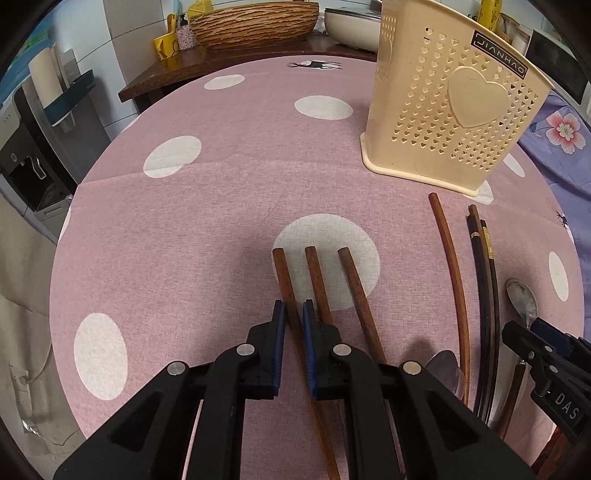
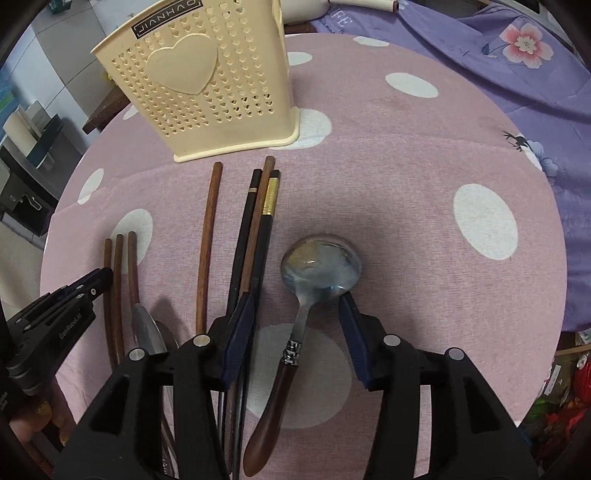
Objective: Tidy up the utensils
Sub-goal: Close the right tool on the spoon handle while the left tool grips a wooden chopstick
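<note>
A cream perforated utensil holder (image 1: 450, 107) with a heart stands upright at the back of the pink dotted table; it also shows in the right wrist view (image 2: 207, 85). My left gripper (image 1: 293, 314) is shut on a brown wooden chopstick (image 1: 282, 273), the leftmost of three lying side by side. My right gripper (image 2: 295, 306) is open around a metal spoon with a dark wooden handle (image 2: 317, 262), jaws either side of its neck. A lone brown chopstick (image 2: 208, 236) and several dark chopsticks (image 2: 258, 225) lie left of the spoon. A second spoon (image 2: 147, 332) lies partly hidden under my right gripper.
The table has a pink cloth with white dots (image 1: 184, 206). A woven basket (image 1: 255, 22), a white pot (image 1: 351, 26) and a yellow cup (image 1: 166, 44) stand on a shelf behind. A purple floral cloth (image 2: 498, 62) lies to the right. A water dispenser (image 1: 26, 155) stands on the left.
</note>
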